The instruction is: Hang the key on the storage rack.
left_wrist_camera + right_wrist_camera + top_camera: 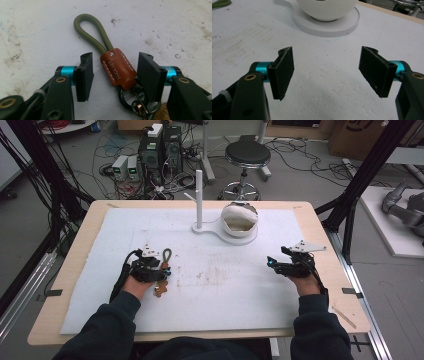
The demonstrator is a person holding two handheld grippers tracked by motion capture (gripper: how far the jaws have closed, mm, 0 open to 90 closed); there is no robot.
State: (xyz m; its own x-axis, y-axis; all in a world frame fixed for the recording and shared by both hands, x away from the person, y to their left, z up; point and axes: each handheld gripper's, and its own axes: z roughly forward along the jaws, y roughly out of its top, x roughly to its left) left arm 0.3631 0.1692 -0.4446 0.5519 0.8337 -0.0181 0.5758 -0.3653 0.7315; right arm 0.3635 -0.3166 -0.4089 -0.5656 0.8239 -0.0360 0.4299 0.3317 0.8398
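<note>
- Cables, computer boxes and a black stool [247, 154] crowded the floor beyond the worktop [75, 265], which was covered by a scuffed white foam sheet [225, 285].
- I had the left gripper [159, 270] low over the sheet with its fingers [84, 75] spread apart, one on each side of a keychain [117, 67] lying flat between them and gripping nothing yet.
- The keychain lay on the sheet at my left: an olive cord loop [92, 30] pointing away from me, a brown leather sleeve, then dark metal rings [135, 102] nearest the gripper.
- I judged the step in hand to be a pick-up. The right-hand finger sat just beside the sleeve while the left one stood clear, so I would have centred first, then closed on the leather, not the loose rings.
- White lettering on the sleeve seemed to read "HICKAEY" or similar; I could not be sure of it.
- The right gripper [274, 263] rested at my right, fingers [283, 72] wide and empty, facing a white bowl [239, 217] on a white stand [210, 227] with an upright post.
</note>
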